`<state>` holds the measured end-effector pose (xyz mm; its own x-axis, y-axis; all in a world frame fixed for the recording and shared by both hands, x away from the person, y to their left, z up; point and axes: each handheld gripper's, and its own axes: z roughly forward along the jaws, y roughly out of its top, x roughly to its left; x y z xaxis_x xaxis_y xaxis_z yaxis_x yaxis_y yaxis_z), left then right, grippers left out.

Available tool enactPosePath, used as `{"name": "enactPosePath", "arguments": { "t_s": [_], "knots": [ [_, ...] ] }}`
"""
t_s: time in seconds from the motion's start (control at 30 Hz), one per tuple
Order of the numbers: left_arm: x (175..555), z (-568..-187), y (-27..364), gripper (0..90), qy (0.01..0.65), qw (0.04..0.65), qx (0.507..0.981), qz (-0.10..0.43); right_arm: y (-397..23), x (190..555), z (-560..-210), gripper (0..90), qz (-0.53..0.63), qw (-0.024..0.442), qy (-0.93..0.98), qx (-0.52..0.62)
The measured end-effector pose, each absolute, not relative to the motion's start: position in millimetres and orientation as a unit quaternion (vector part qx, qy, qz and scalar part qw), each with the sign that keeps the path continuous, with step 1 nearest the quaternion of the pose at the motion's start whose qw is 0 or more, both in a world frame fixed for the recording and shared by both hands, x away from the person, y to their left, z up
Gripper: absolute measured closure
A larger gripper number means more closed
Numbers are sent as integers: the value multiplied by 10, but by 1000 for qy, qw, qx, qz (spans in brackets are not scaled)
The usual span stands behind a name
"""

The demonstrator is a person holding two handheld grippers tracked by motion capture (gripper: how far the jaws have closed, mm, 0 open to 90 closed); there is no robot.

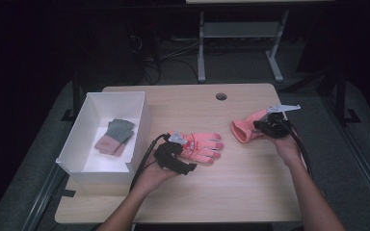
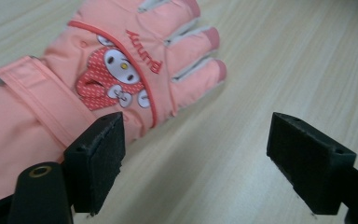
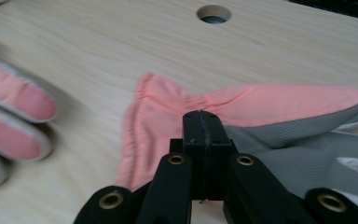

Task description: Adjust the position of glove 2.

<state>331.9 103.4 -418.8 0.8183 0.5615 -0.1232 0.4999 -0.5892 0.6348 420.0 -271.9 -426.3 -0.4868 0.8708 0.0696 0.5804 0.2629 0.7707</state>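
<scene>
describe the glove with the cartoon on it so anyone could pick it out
On the light wooden table, right of the white rectangular bin, a padded salmon-pink winter glove lies flat. Unlike the plain pink-and-grey glove farther right, it shows a white bunny face and the word "Bunny".

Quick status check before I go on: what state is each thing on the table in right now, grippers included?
Left gripper: open, jaws beside the bunny glove.
Bunny glove: flat on the table, free.
Right gripper: shut on the second pink glove.
Second pink glove: pinched near its cuff.
White box: open-topped.
Grey-and-pink gloves: lying in the white box.
</scene>
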Motion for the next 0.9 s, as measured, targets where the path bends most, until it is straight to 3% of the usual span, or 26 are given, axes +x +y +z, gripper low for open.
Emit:
{"name": "enactPosePath", "arguments": {
  "t_s": [0.4,0.9],
  "knots": [
    [3139,-4274,1108,179,292,342,893,38,-2811,4494,-4526,900,345,185,774,497],
    [3115,-4298,1063,180,289,340,894,41,-2828,4264,-4515,900,326,160,803,473]
  ]
}}
